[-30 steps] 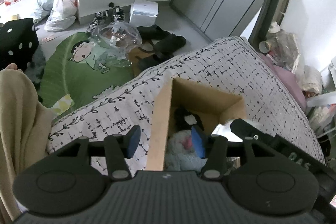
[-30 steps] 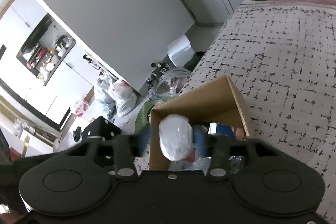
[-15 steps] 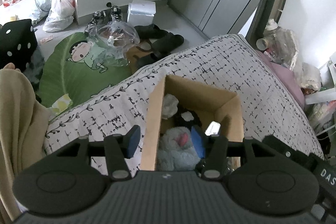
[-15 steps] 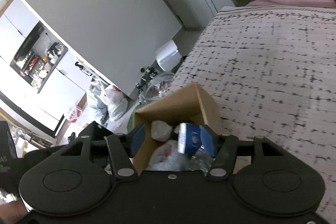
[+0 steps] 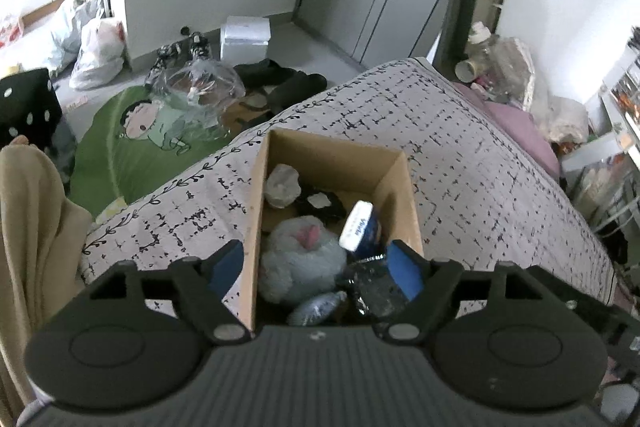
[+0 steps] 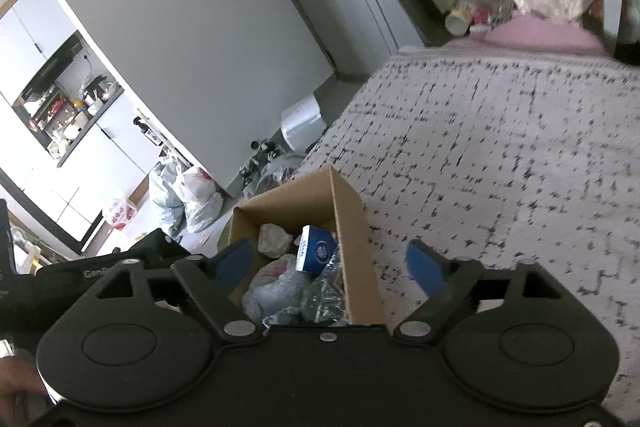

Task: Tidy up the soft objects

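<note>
Your left gripper (image 5: 316,265) hung over the cardboard box (image 5: 334,157) on the bed (image 5: 480,163). Its jaws were opening, and nothing was pinched between them. One blue pad (image 5: 404,269) was over the things in the box, and the other pad sat outside the box wall.

Your right gripper (image 6: 330,263) was opening too, wide apart, and it held nothing. One pad (image 6: 424,267) was over the bed cover, beside the box (image 6: 348,219).

The soft things lay in the box. A fluffy grey toy (image 5: 300,259) with a pink spot sat low in it. A white crumpled lump (image 5: 282,185) was near the far wall. A blue and white pack (image 5: 360,231) leaned by the right wall, with a shiny dark bag (image 5: 376,291) just under it.
</note>
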